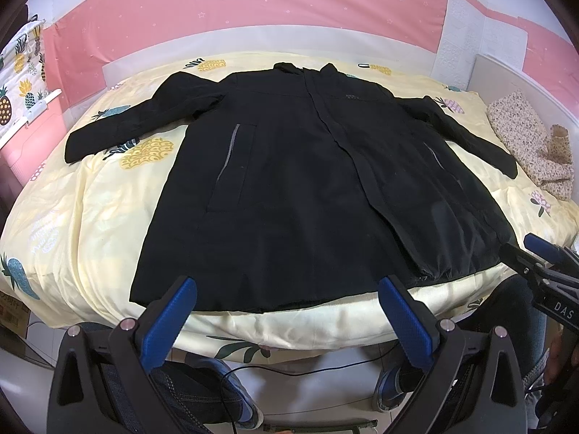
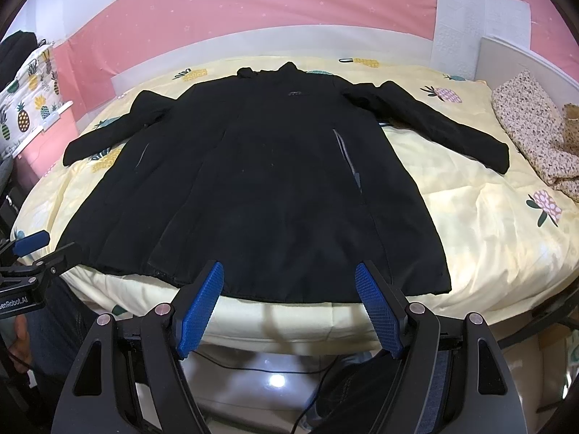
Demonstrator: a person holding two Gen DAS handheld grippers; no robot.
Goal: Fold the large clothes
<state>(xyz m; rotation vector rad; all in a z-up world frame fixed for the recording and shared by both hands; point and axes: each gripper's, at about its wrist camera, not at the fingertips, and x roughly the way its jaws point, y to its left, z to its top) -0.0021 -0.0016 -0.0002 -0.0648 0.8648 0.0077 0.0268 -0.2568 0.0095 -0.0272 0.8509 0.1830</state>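
**Black coat spread flat on the bed, both grippers held wide at its hem**

From your left wrist camera, the black coat (image 1: 289,181) lies face up on the yellow pineapple-print quilt (image 1: 108,209), collar toward the pink wall (image 1: 253,7), both sleeves spread out to the sides. Your left gripper (image 1: 287,311) hovers just short of the hem with its blue pads (image 1: 170,322) spread far apart and nothing between them. The small logo on the chest is too blurred to read. At the right edge, your right gripper (image 1: 542,264) enters the frame, but only part of it shows, so its opening cannot be judged from here. A floral cloth (image 1: 524,137) lies bunched at the right side of the bed. Below the mattress edge, shoes and a thin cable are partly hidden behind the gripper's frame.

From your right wrist camera, the coat (image 2: 260,188) fills the middle of the quilt (image 2: 481,224). Your right gripper (image 2: 289,307) sits at the hem, fingers apart and empty. Your left gripper (image 2: 32,249) is cut off at the left edge, with one blue tip showing. The coat's front closure is hard to make out against the dark fabric. The floral cloth (image 2: 532,133) lies at the far right.
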